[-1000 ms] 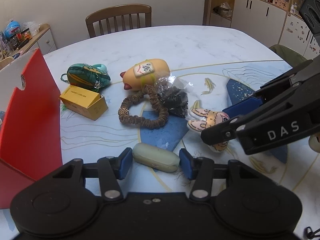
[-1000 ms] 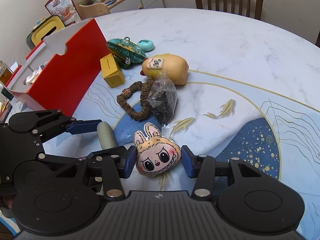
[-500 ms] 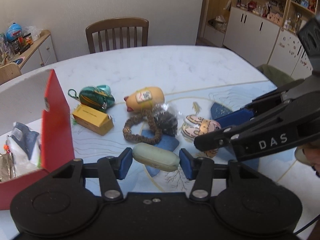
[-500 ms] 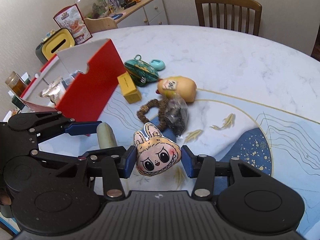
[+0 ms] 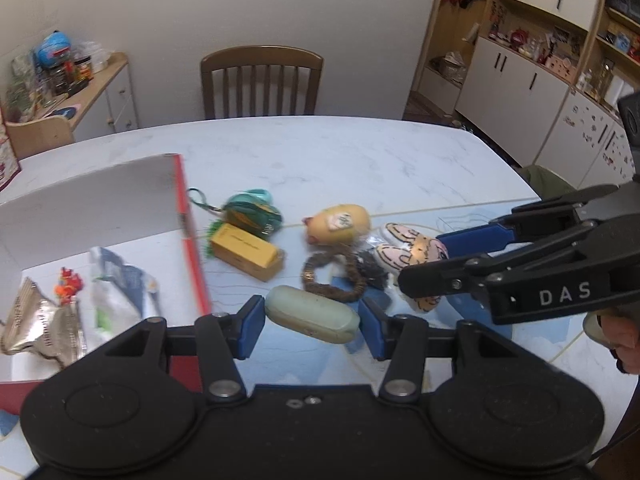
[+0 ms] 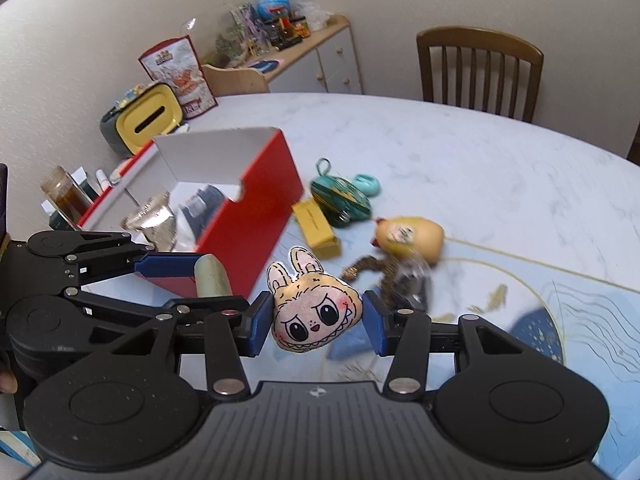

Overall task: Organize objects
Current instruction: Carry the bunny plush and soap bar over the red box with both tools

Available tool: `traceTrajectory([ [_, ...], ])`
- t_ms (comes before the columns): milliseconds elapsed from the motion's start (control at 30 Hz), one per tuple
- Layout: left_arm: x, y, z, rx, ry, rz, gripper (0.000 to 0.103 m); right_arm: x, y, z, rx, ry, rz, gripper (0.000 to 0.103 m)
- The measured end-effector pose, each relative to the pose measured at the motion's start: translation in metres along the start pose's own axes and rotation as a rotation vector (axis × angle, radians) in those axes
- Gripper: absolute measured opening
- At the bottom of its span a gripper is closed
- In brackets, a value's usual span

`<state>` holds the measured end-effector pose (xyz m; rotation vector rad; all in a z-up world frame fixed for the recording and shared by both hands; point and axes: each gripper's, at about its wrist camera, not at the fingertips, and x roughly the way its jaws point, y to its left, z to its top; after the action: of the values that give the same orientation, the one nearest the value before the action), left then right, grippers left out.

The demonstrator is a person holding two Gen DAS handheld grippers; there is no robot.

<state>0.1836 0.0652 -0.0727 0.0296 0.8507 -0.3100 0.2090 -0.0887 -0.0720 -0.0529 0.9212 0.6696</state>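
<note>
both tools are loaded and held up off the worktop (image 5: 360,152), so the step in hand looks like the carry toward the box. the left gripper (image 5: 312,320) has its blue fingers (image 5: 250,326) clenched on the ends of a pale green oblong case (image 5: 312,314), which sits crosswise between them, clear of the marble surface. the right gripper (image 6: 316,320) grasps a small plush keychain with a rabbit-eared monster face (image 6: 314,312), pinched at both cheeks and facing the camera.

in the left wrist view, the open red cardboard box with a white inside (image 5: 188,240) lies at about 9 o'clock of the held case; foil snack packets (image 5: 44,328) and other wrapped bits already lie in it. in the right wrist view the box sits at about 10 o'clock of the plush, with the left tool between.

left on the worktop, from 11 to 1 o'clock of the case: a green woven pouch (image 5: 252,214), a yellow rectangular carton (image 5: 246,256), a yellow egg-shaped toy (image 5: 340,222), a brown beaded bracelet (image 5: 332,276) and a dark clear-wrapped bundle (image 5: 370,266).

the next move, as i judge it, calls for swinging each load leftward over the red wall, high enough to clear the rim, then loosening the fingers over a bare patch of the box floor. the left tool is nearer and should go first, so the two do not collide.
</note>
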Motion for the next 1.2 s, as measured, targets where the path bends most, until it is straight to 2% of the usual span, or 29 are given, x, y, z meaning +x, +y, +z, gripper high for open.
traceTrajectory([
  [600,-0.037,0.112,0.02,-0.073,-0.026,0.082,0.05,0.03,0.089,0.046,-0.088,-0.03,0.014,0.047],
  [967,-0.029,0.182,0.022,-0.093,0.018,0.141,0.05,0.071,0.126,0.078,-0.102,-0.034,-0.022,0.047],
  [1200,-0.011,0.214,0.019,-0.091,0.053,0.179,0.05,0.112,0.142,0.1,-0.116,-0.021,-0.081,0.047],
])
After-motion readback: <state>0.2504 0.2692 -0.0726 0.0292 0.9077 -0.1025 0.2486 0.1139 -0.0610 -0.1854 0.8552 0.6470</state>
